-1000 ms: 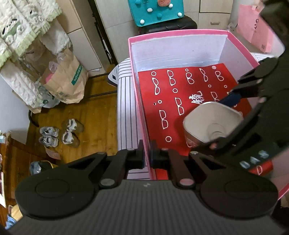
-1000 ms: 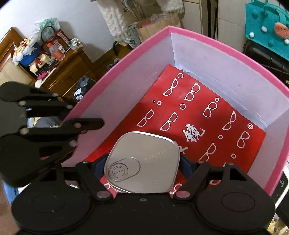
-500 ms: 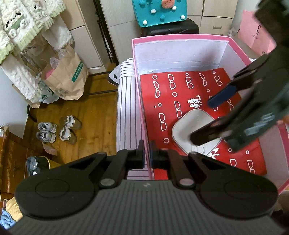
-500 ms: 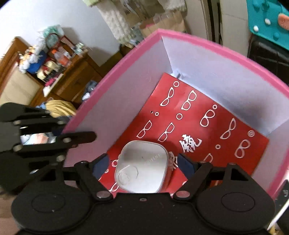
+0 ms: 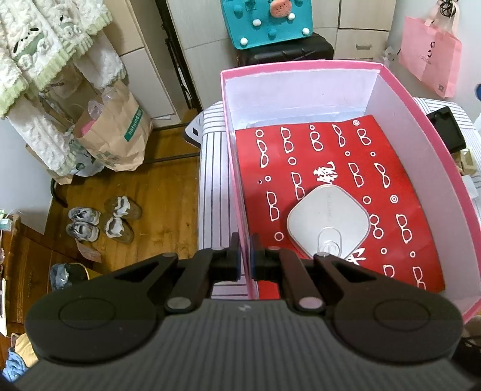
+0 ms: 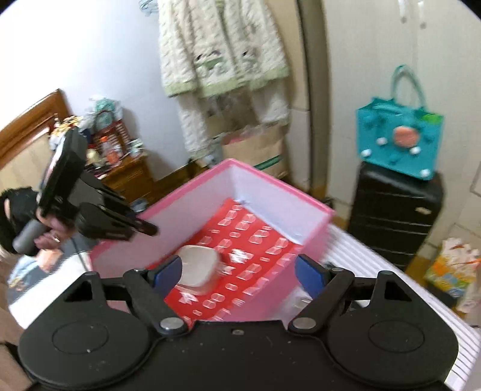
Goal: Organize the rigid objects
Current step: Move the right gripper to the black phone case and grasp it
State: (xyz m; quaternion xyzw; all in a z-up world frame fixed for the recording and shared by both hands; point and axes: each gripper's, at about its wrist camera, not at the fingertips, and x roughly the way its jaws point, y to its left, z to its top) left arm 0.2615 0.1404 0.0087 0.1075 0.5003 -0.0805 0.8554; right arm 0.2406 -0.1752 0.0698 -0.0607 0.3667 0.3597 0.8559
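— Striped cloth (image 5: 210, 186) covers the surface we work on, with wooden floor (image 5: 168, 192) beside it. Where do our tongs stand?

— Our left gripper (image 5: 246, 259) is pressed together on the near left wall of the pink box (image 5: 421, 126), one pad outside the wall and one inside, pinching the cardboard. In the right wrist view we see that same gripper from the side, a hand (image 6: 49, 230) around its handle at the box's edge.

— And the other?

— Our right gripper (image 6: 239, 270) is spread wide, blue pads well apart, with nothing touching them. It hangs above the box, clear of what lies inside. That view is blurred, so we cannot read fine detail there.

— Where is the thing we are sorting?

— The silver tin (image 5: 327, 222), squarish with rounded corners, lies flat on the red sheet printed with white spectacles (image 5: 315, 156) that lines the box floor. It sits toward the near end of the box, apart from the walls, lid side up with a small oval tab on top.

— And further out?

— A brown paper bag (image 5: 120, 141) and pairs of slippers (image 5: 102, 222) are on the floor to the left. Beyond the box a teal bag (image 5: 267, 24) rests on a black suitcase (image 6: 393, 216), and a pink bag (image 5: 430, 57) hangs at the far right. Pale quilted garments (image 6: 219, 45) hang on the wall.
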